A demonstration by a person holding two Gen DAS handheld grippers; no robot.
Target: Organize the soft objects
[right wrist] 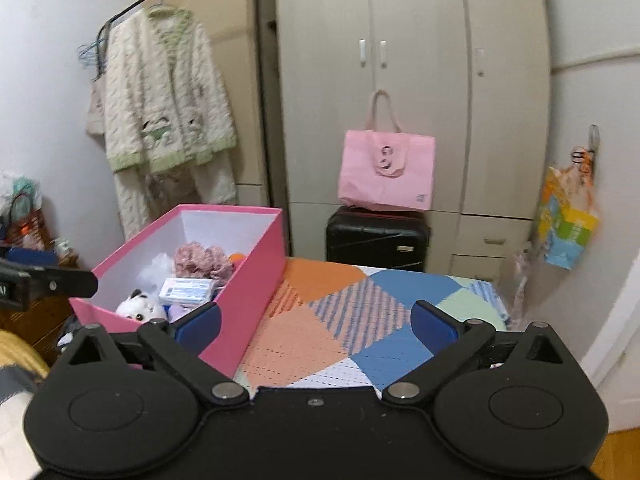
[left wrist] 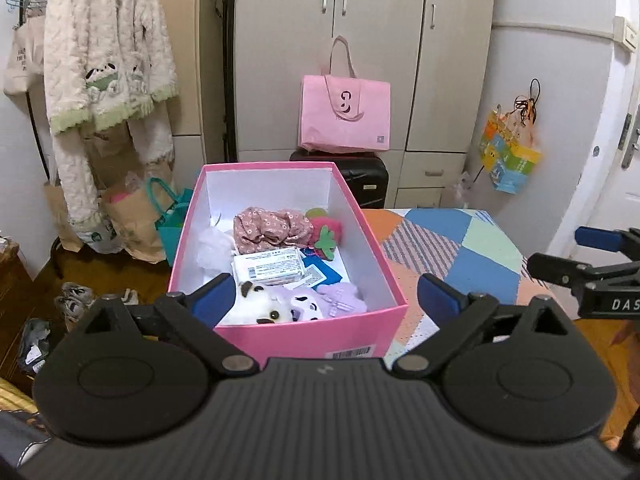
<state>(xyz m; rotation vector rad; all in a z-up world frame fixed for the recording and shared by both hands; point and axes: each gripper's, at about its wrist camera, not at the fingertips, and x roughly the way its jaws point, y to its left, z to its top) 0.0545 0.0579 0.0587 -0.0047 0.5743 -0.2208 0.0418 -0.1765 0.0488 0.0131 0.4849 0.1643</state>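
Observation:
A pink box (left wrist: 308, 338) with a white inside stands on a patchwork-covered table (left wrist: 472, 256). In it lie a white plush toy (left wrist: 260, 306), a purple plush (left wrist: 340, 298), a floral scrunchie (left wrist: 272, 226), a strawberry plush (left wrist: 326, 232) and paper packets (left wrist: 270, 268). My left gripper (left wrist: 326, 298) is open and empty, just in front of the box's near wall. My right gripper (right wrist: 316, 322) is open and empty over the table, right of the box (right wrist: 248, 300). The right gripper shows in the left wrist view at the right edge (left wrist: 592, 264).
A pink tote bag (left wrist: 346, 114) sits on a black suitcase (left wrist: 368, 178) in front of a wardrobe (left wrist: 360, 20). A fluffy cream jacket (left wrist: 108, 52) hangs at the left over paper bags (left wrist: 128, 220) and shoes (left wrist: 76, 296). A colourful bag (right wrist: 566, 220) hangs on the right wall.

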